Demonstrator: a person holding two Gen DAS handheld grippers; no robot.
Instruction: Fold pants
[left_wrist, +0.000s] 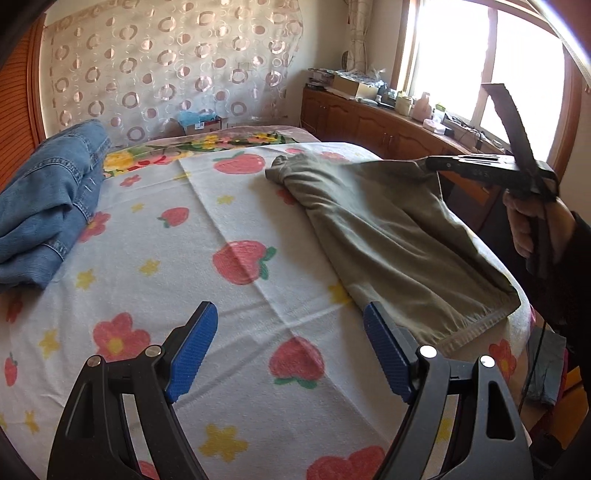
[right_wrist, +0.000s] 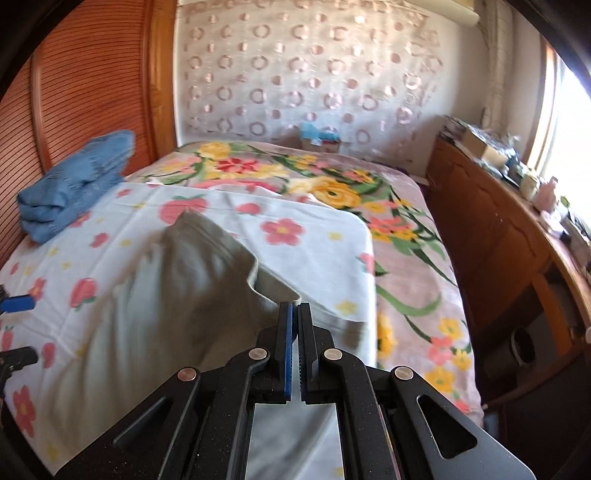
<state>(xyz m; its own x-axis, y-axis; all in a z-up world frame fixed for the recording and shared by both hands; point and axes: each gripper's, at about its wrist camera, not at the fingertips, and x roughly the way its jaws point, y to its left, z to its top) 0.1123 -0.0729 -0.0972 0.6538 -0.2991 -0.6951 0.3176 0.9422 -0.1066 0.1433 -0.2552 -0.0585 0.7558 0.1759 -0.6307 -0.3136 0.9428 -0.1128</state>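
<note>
Olive cotton pants (left_wrist: 388, 229) lie on the right of the left wrist frame, on the strawberry-print sheet (left_wrist: 221, 295) covering the bed. My right claw (right_wrist: 294, 306) is clamped together on the fabric edge, raising it off the sheet. My left claw (left_wrist: 290, 325) hangs with jaws apart and empty, just beside the hem (left_wrist: 476, 325) at lower right. To do this well, I'd pinch that hem corner, pull the cloth taut between both claws, then lay it flat before folding. Folded jeans (left_wrist: 48, 206) sit at the left.
</note>
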